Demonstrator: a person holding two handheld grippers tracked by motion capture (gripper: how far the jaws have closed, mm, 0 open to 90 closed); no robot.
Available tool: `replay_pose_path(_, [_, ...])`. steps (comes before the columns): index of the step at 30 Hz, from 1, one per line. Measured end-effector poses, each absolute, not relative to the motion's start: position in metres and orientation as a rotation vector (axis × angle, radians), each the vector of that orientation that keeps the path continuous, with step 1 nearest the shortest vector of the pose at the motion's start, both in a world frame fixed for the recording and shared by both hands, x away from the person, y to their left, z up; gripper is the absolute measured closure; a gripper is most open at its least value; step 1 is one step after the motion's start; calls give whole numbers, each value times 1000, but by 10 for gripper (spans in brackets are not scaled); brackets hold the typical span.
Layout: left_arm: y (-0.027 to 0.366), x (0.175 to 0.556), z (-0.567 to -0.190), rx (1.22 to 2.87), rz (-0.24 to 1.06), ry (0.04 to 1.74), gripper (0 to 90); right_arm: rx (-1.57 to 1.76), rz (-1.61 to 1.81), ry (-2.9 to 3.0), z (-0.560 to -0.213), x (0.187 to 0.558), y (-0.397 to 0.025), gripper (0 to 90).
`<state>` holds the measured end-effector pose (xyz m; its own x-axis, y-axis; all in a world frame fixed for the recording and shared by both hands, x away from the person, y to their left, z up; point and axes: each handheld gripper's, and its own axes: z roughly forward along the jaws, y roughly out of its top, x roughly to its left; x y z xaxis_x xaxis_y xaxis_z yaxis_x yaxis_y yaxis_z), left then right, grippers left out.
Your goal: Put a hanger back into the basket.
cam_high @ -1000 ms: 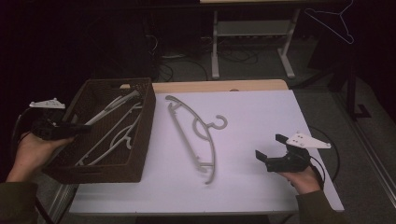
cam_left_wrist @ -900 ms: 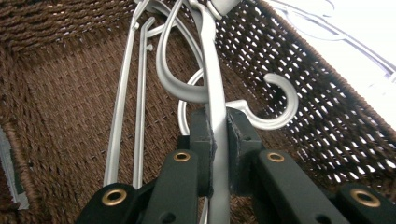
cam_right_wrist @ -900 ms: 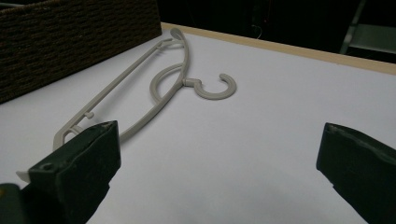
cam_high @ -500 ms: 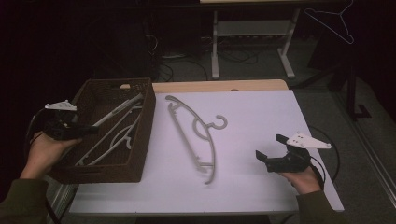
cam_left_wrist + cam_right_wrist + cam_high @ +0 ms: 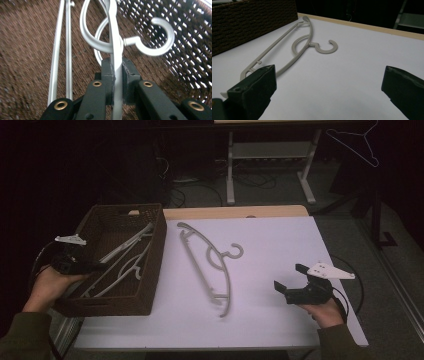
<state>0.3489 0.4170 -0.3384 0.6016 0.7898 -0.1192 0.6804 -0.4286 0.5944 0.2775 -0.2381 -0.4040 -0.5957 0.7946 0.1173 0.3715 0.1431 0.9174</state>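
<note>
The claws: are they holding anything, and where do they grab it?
The left claw grips a grey hanger in the basket by its arm, near the hook. The right claw is open, holding nothing.

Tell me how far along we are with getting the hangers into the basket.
One hanger lies loose in the wicker basket. The left gripper is shut on a second hanger inside the basket, not let go of yet. A third hanger lies on the white table, untouched; the right gripper is open near it and probably takes it next.
</note>
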Motion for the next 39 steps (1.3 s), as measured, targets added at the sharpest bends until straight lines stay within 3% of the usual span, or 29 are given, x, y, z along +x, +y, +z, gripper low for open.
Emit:
replay_pose_path(7, [417,350,-341,2224,203,1158,809,1116,1444,2027,-403,277,-238,0])
replay_pose_path(13, [420,350,-340,2186,187,1157,605,1115,1448,2019,-403,277,-240,0])
replay_pose_path(17, [420,351,-337,2155,194,1151,561,1114,1449,2019,-403,277,-240,0])
replay_pose_path(19, [419,350,-335,2138,198,1147,564,1111,1448,2021,-402,276,-240,0])
replay_pose_path(20, [417,350,-335,2145,177,1141,612,1111,1449,2021,-402,276,-240,0])
replay_pose_path(21, [416,349,-335,2164,171,1131,722,1111,1449,2021,-402,277,-240,0])
replay_pose_path(25, [411,352,-343,2208,155,1134,806,1111,1448,2021,-402,276,-240,0])
replay_pose_path(36, [401,361,-350,2320,121,1169,815,1107,1444,2023,-402,276,-240,0])
replay_pose_path(38, [402,361,-351,2291,156,1152,793,1109,1447,2021,-402,276,-240,0])
replay_pose_path(39, [403,361,-351,2268,170,1160,736,1109,1447,2021,-402,276,-240,0])
